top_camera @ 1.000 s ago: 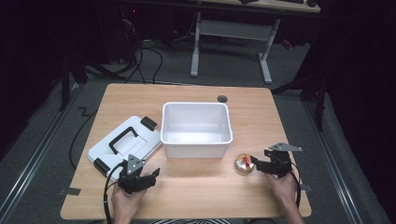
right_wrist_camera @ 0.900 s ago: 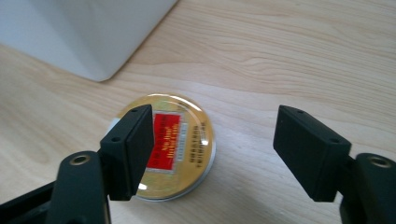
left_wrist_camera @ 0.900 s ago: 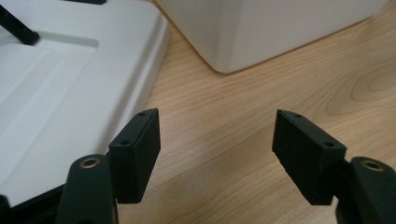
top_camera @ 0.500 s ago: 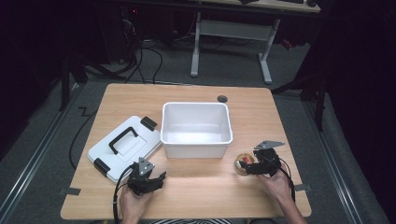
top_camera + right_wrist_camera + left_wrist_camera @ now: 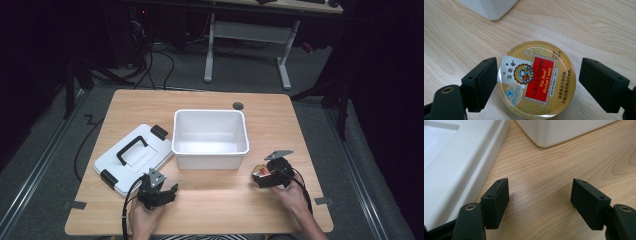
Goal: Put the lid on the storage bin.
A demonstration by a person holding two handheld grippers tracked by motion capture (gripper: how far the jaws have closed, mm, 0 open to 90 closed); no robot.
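A round gold candy tin (image 5: 536,80) with a red label lies flat on the wooden table (image 5: 280,125), right of the white bin's front corner. My right gripper (image 5: 539,85) points down at it with one jaw on each side. The jaws have just been opening; a gap shows at the right pad (image 5: 604,85), so nothing is gripped. From above, the tin (image 5: 258,173) sits just left of the right gripper (image 5: 265,178). My left gripper (image 5: 540,202) is open over bare wood near the front edge, also seen as the left gripper (image 5: 167,192) from above.
An empty white bin (image 5: 210,160) stands mid-table; its corner (image 5: 489,7) is just beyond the tin. A white lid (image 5: 112,167) with a black handle and clips lies left of the bin, and its edge (image 5: 454,165) lies close to my left jaw. A small dark disc (image 5: 238,105) sits behind the bin.
My right gripper has moved left to the tin and now straddles it. The left gripper has stayed about where it was. The tin has not moved.
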